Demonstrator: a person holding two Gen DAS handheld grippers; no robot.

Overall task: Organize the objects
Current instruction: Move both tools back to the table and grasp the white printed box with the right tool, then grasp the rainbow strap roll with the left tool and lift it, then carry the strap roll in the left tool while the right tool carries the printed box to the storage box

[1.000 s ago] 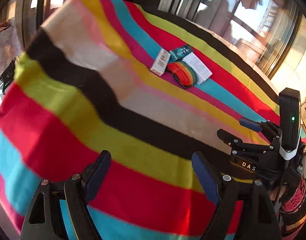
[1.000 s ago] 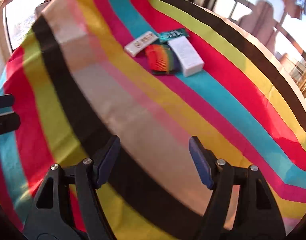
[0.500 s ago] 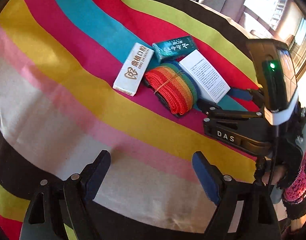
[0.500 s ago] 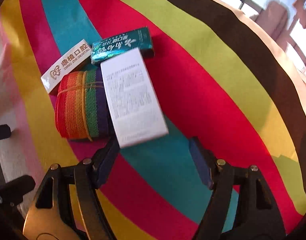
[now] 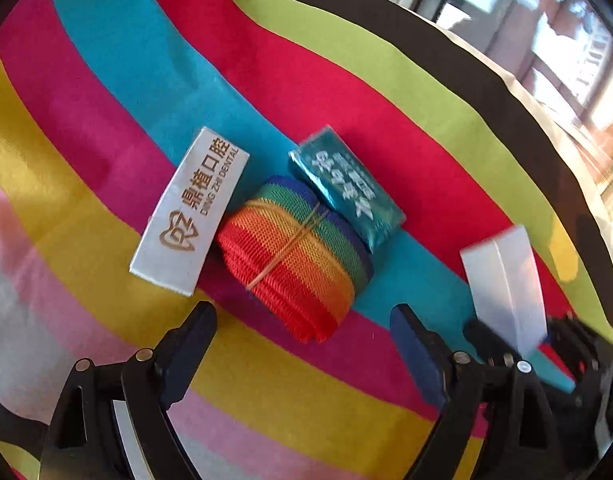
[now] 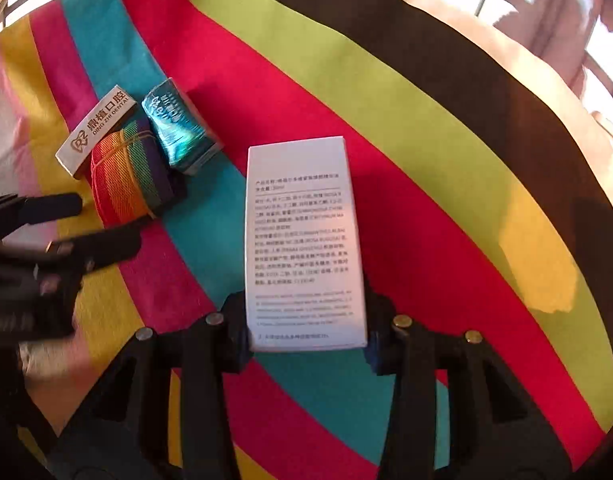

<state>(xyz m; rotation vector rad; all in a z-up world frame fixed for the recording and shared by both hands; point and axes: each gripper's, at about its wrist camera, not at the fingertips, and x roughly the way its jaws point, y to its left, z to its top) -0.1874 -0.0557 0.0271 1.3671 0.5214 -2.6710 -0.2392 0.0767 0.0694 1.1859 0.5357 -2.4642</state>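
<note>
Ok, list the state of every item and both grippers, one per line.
white printed box: clamped in right gripper, whose jaws just closed.
rainbow strap roll: lying on cloth, rubber-banded.
white dental box: lying flat, untouched.
teal packet: lying against the roll.
left gripper: jaws open, empty.

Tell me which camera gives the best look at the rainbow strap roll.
The left wrist view. There the rainbow strap roll lies large and near the centre, its elastic band plain, between the open left gripper and the teal box. The right wrist view shows it small at the left edge.
</note>
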